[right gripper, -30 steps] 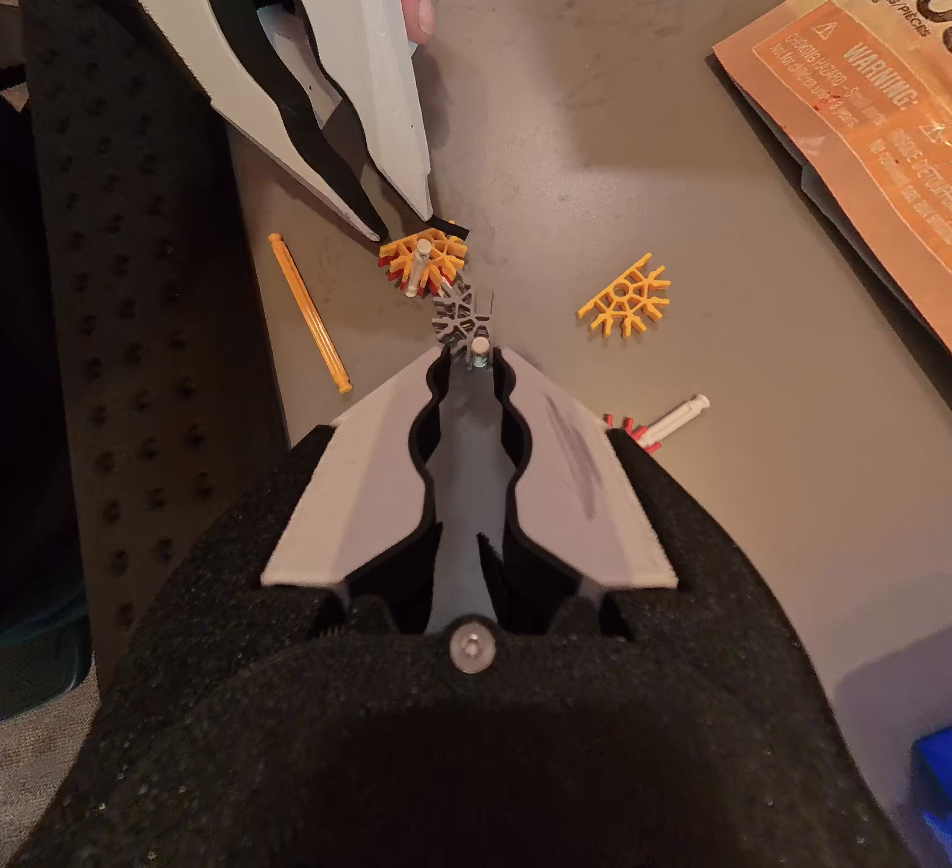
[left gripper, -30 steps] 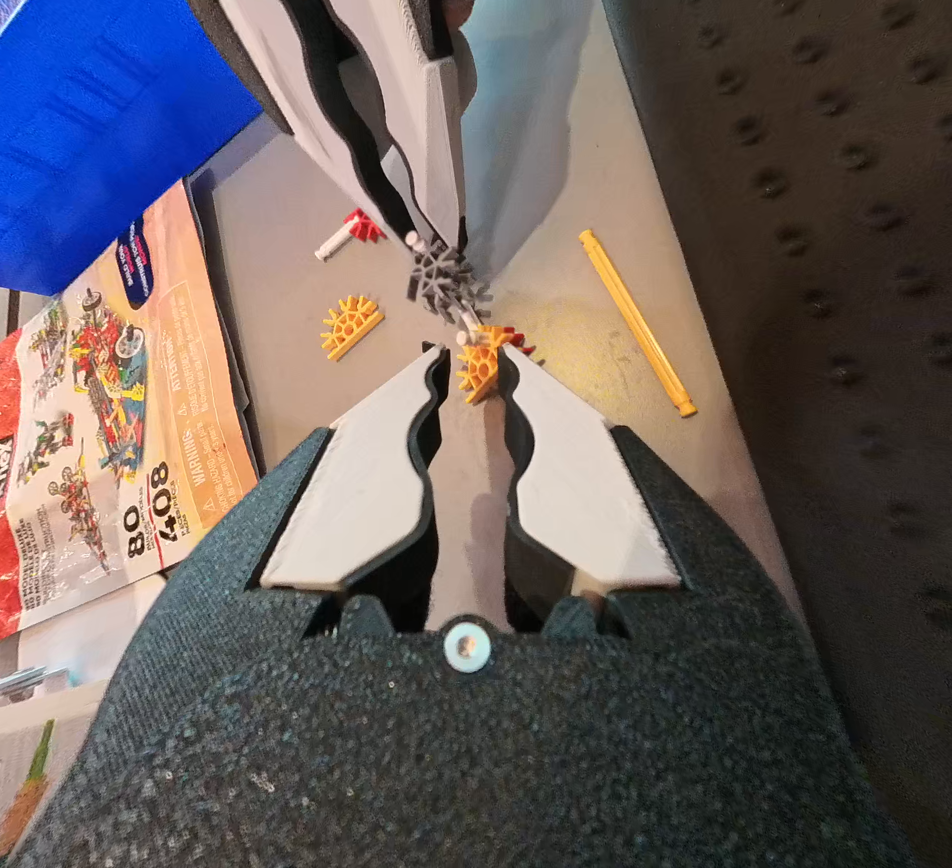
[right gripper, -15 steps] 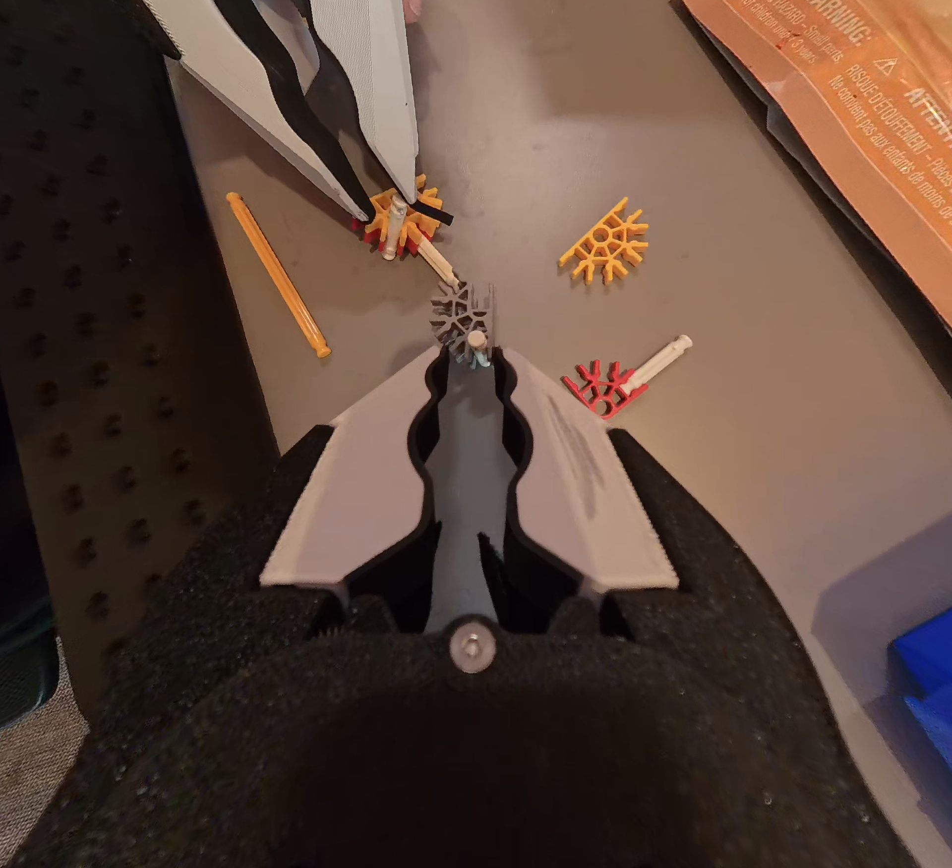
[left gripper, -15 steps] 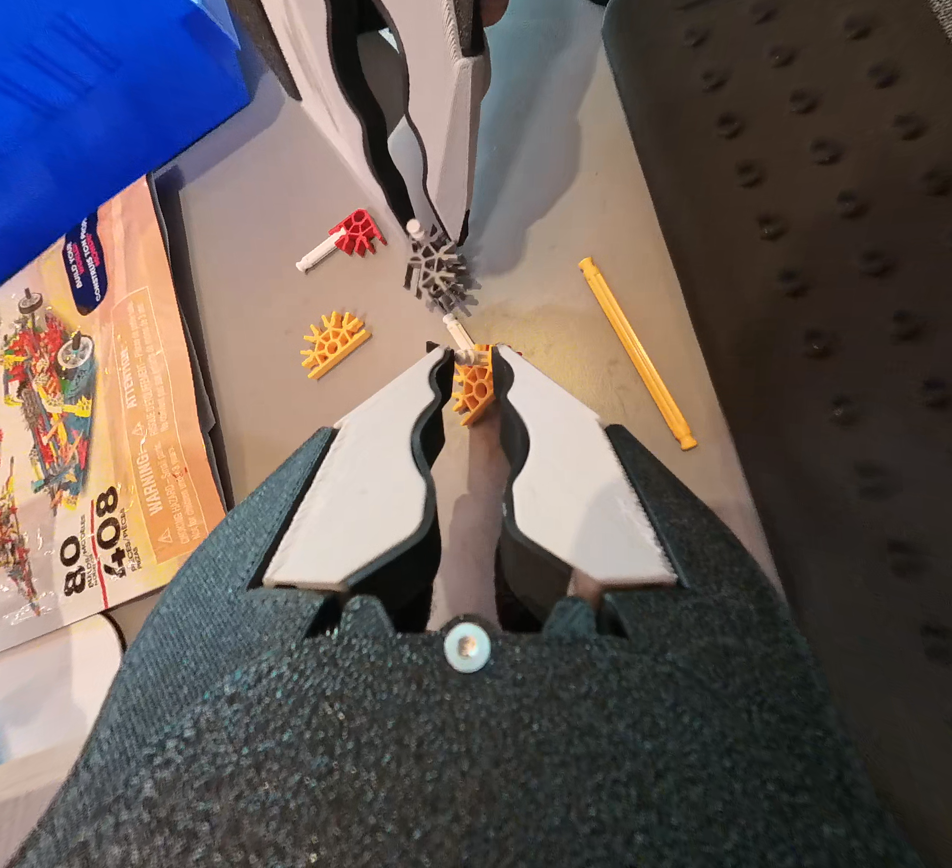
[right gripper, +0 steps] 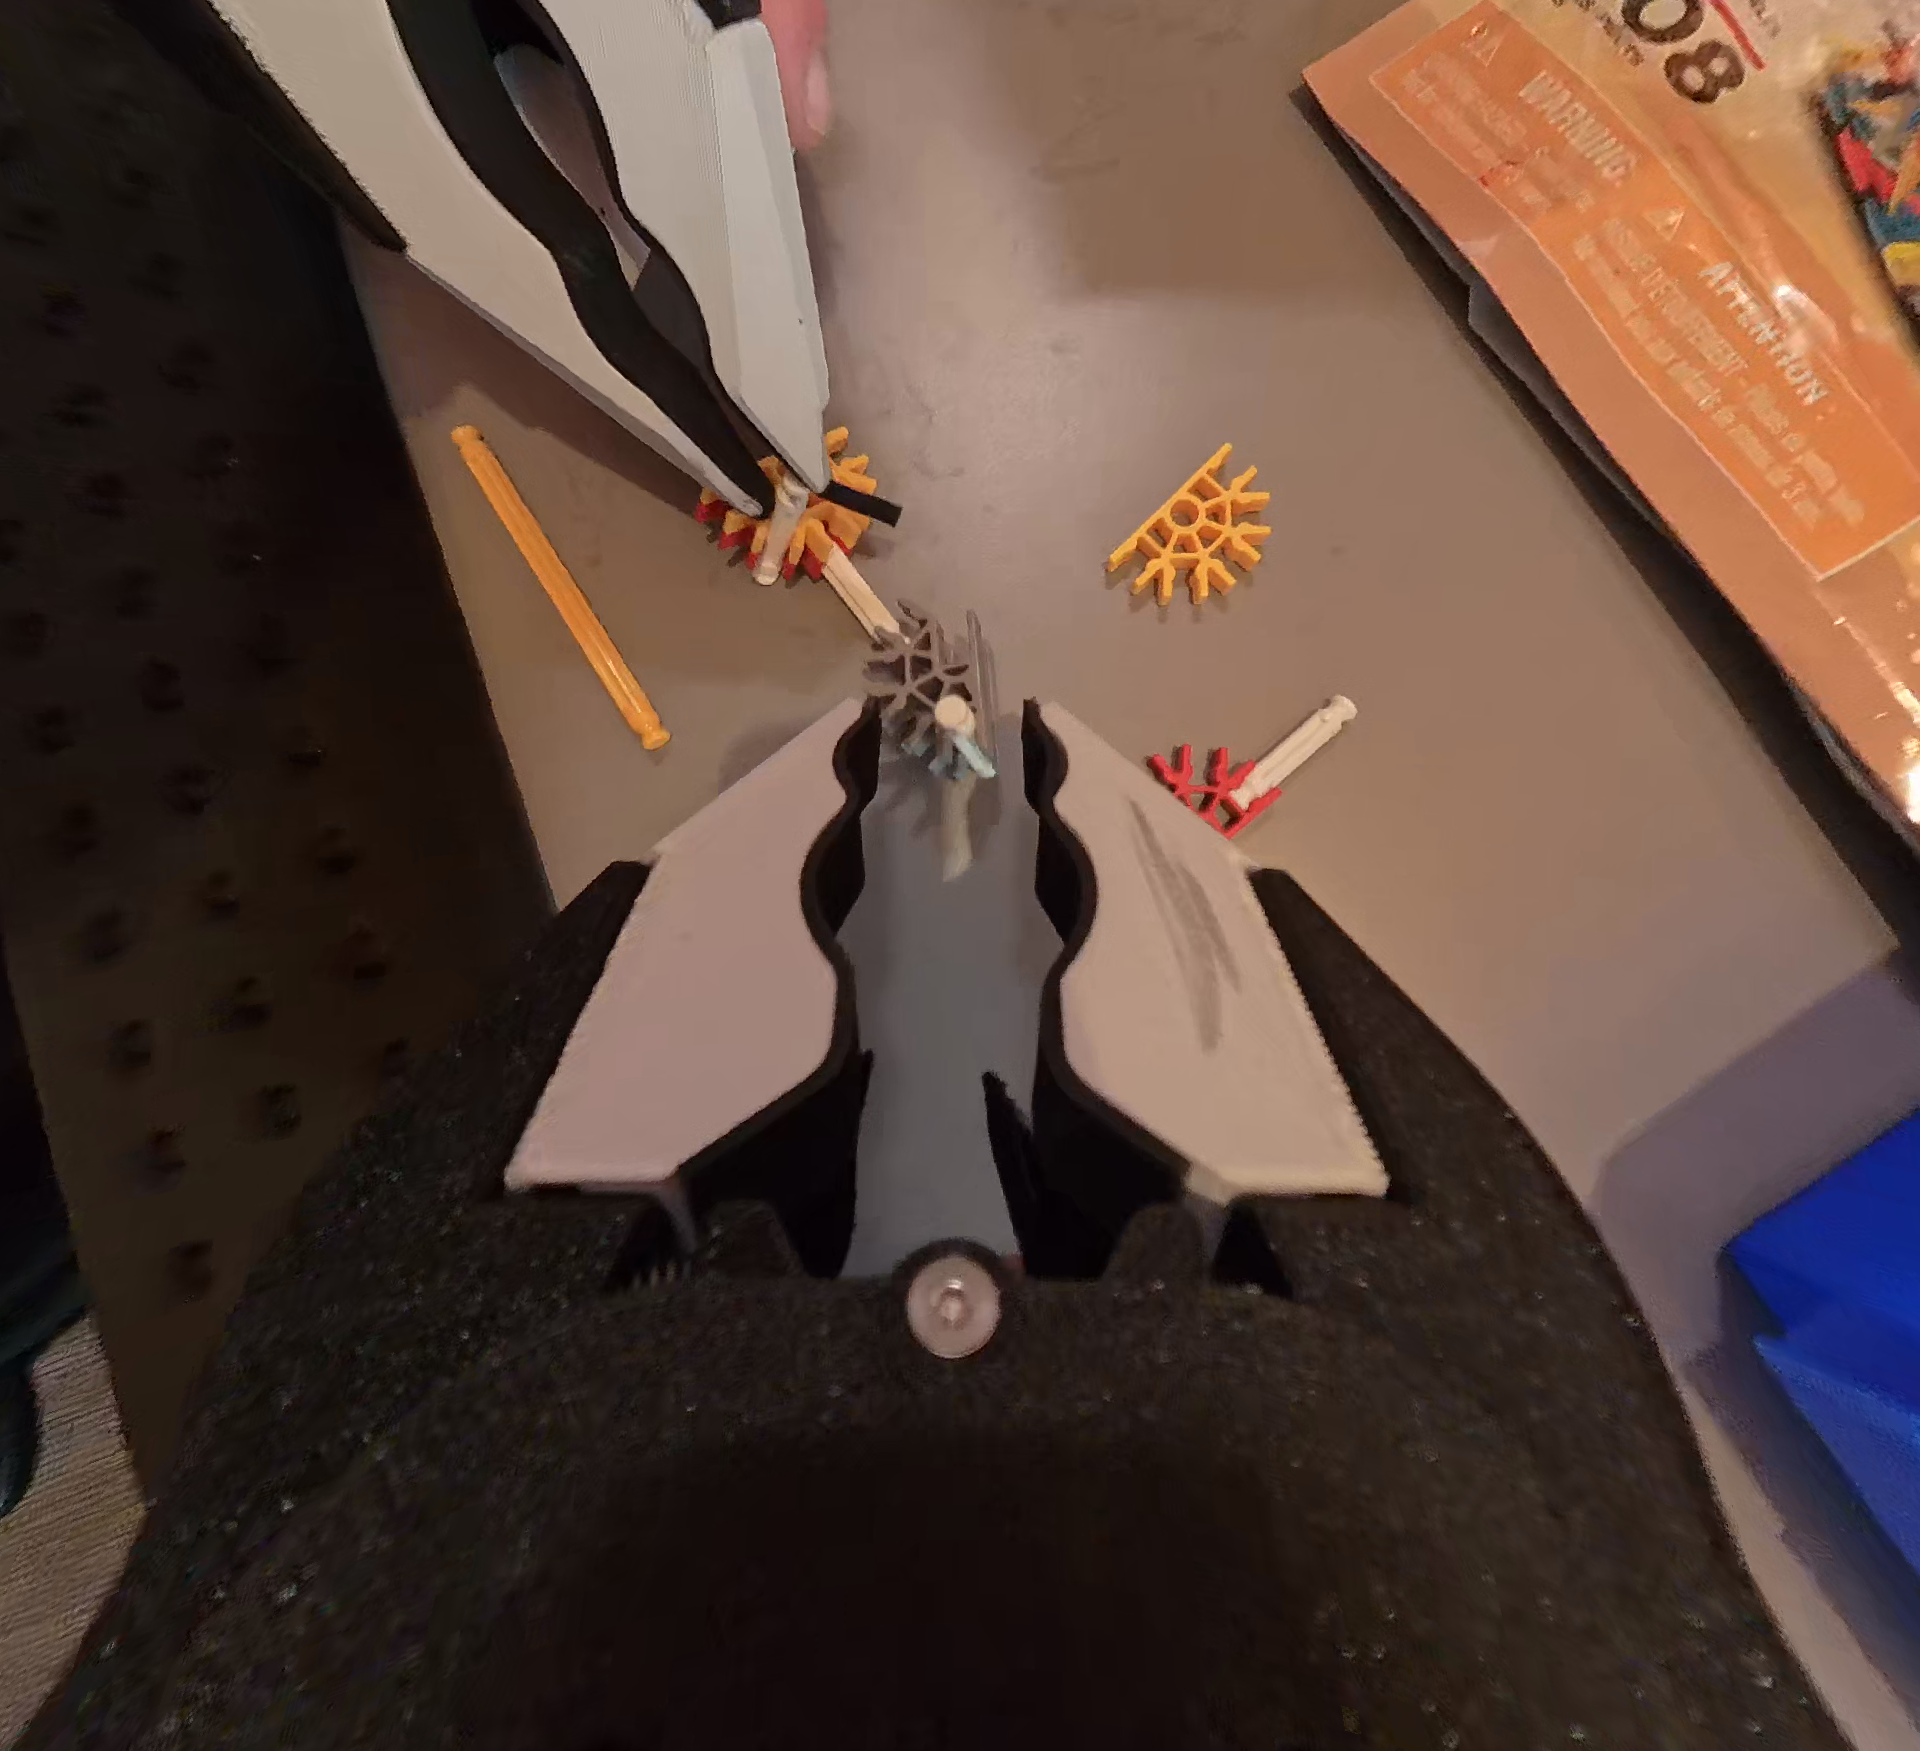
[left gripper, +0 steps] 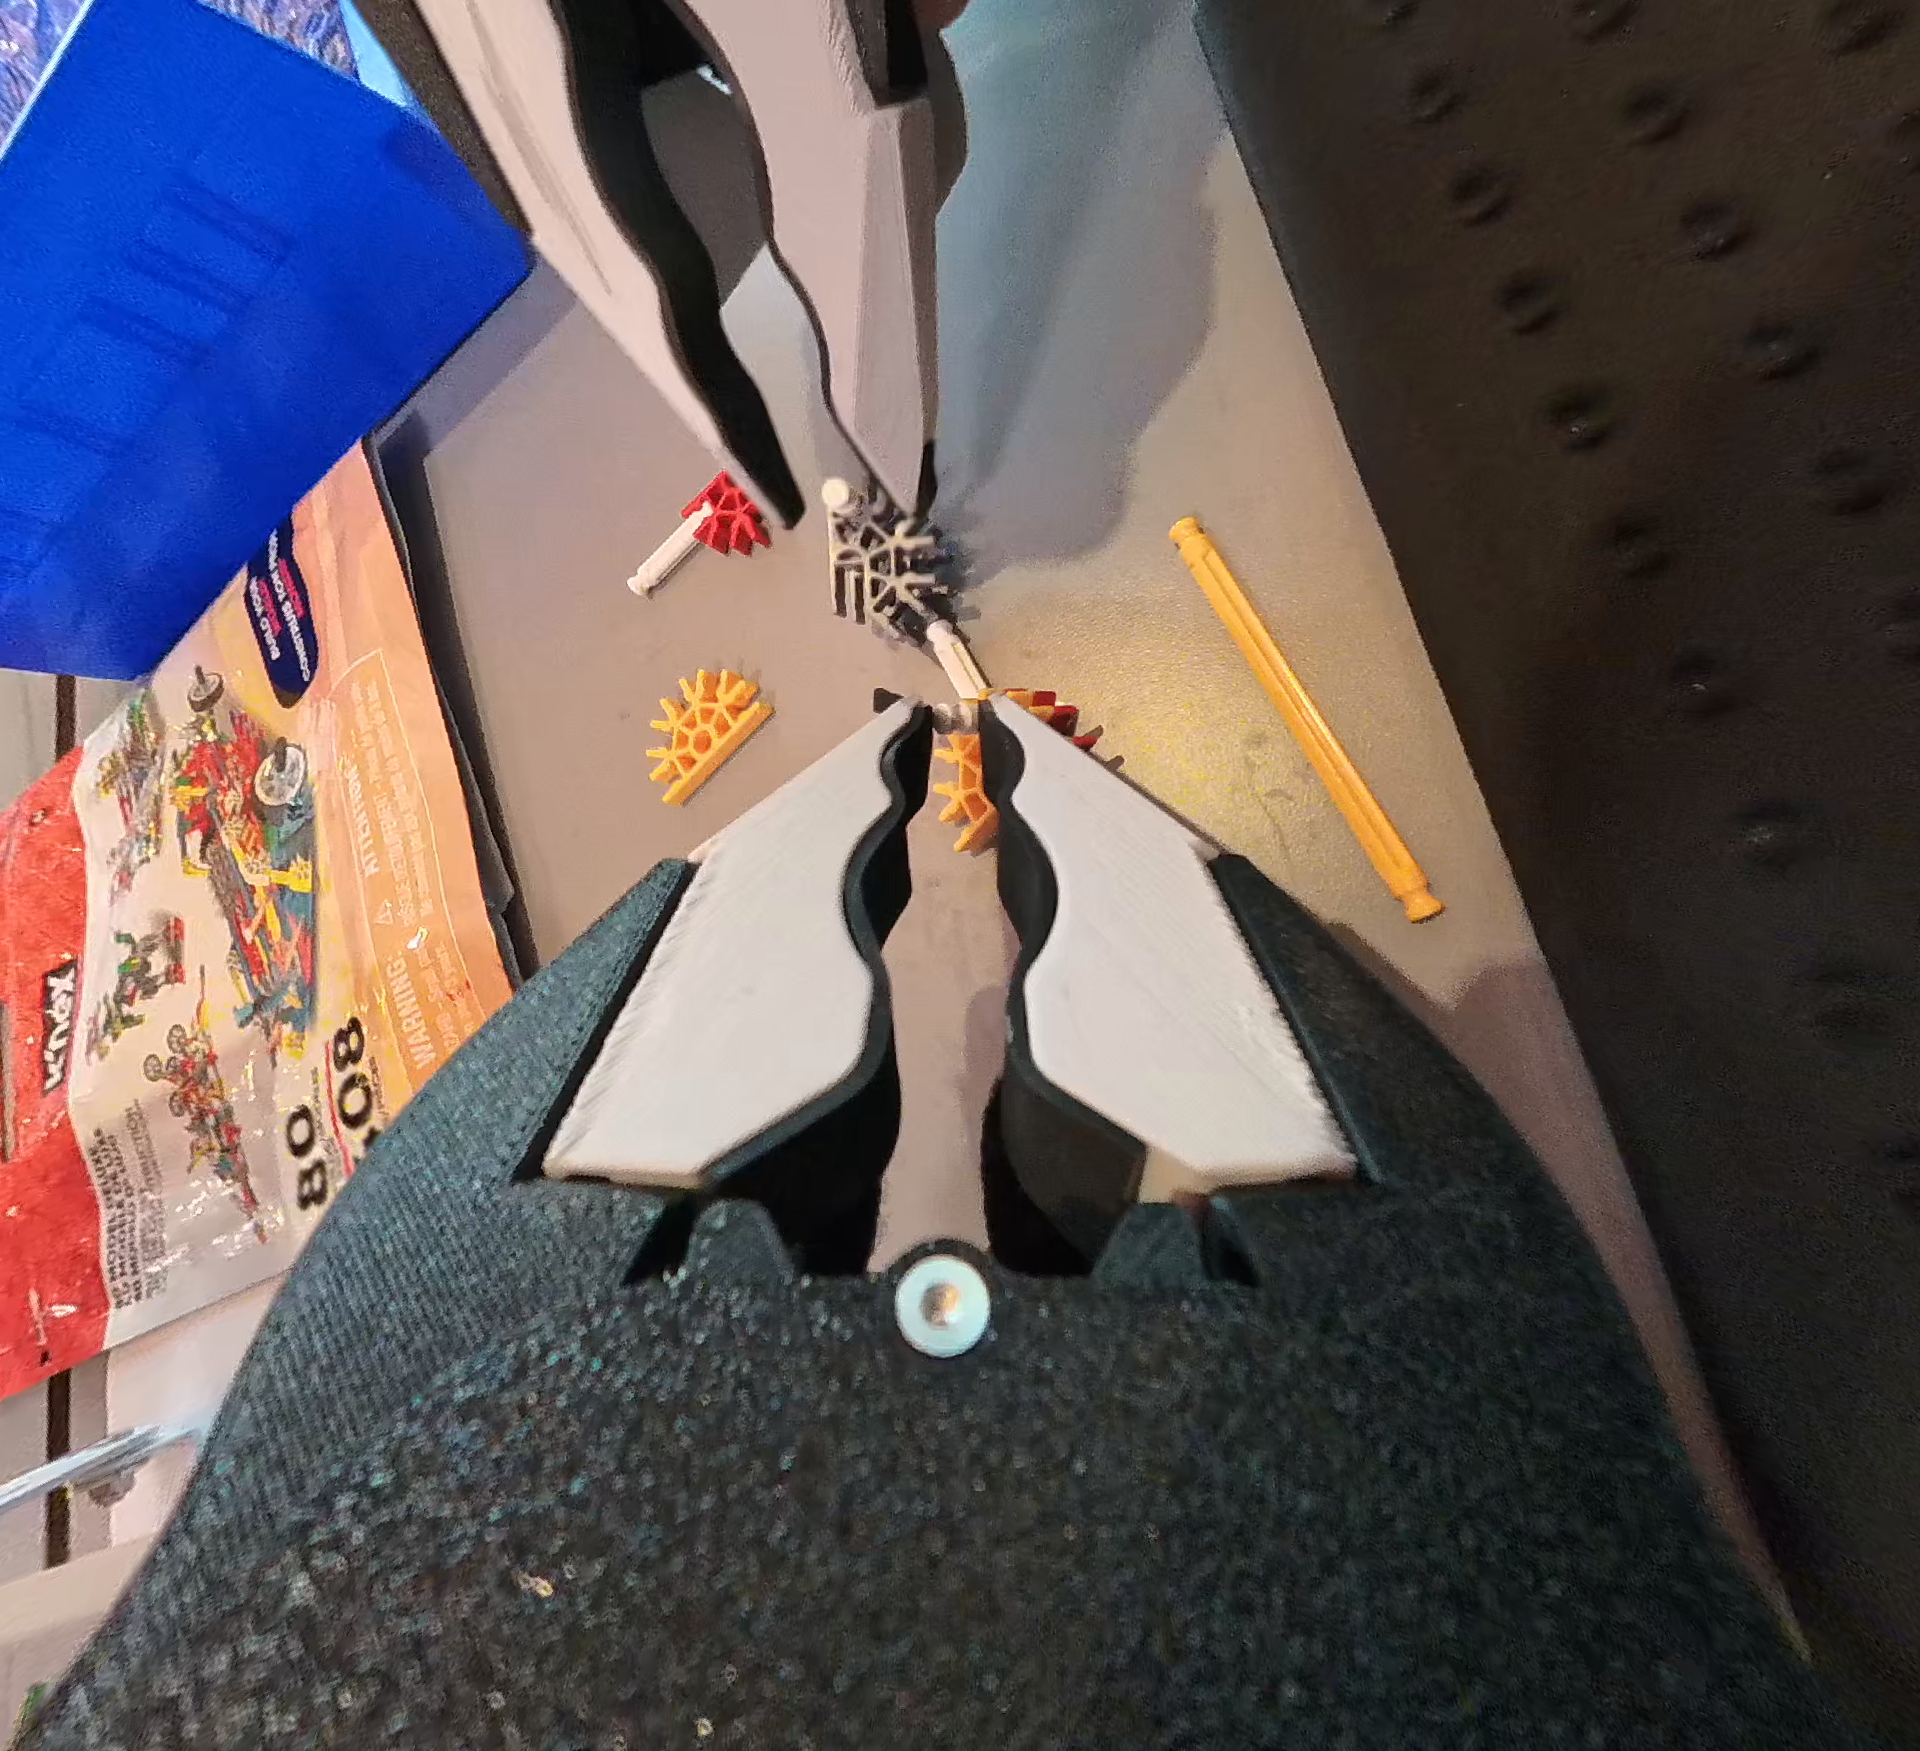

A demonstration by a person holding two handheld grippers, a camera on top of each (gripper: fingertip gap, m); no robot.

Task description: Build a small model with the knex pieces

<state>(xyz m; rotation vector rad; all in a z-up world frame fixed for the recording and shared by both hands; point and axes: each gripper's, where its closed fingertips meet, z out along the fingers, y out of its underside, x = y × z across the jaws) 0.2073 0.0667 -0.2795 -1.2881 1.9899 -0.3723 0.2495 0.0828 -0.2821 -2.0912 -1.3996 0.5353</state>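
My left gripper [left gripper: 951,714] is shut on an orange and red connector cluster [left gripper: 961,782] just above the grey table. A short white rod [left gripper: 954,652] runs from the cluster into a grey snowflake connector [left gripper: 883,569]. My right gripper [right gripper: 945,714] is open, its fingers on either side of the near end of the grey connector [right gripper: 925,662], which carries a white and pale blue peg [right gripper: 961,735]. The right wrist view shows the left gripper [right gripper: 779,496] pinching the cluster [right gripper: 821,527]. The left wrist view shows the right gripper [left gripper: 847,501] above the grey connector.
Loose on the table are a long yellow rod [left gripper: 1304,714], a yellow half connector [left gripper: 707,735] and a red connector with a white rod [left gripper: 717,529]. A printed bag [left gripper: 208,922] and a blue box [left gripper: 208,299] lie left. A black dotted mat [left gripper: 1610,558] borders the right. Some 5 cm of space lies between my two pairs of fingers. My left gripper's tips are some 6 cm from the long yellow rod [left gripper: 1304,714]. My right wrist view [right gripper: 548,580] looks at it from another angle.
My right gripper has opened and let go of the grey connector's peg. The white rod in the left gripper's cluster has moved up into the grey connector.
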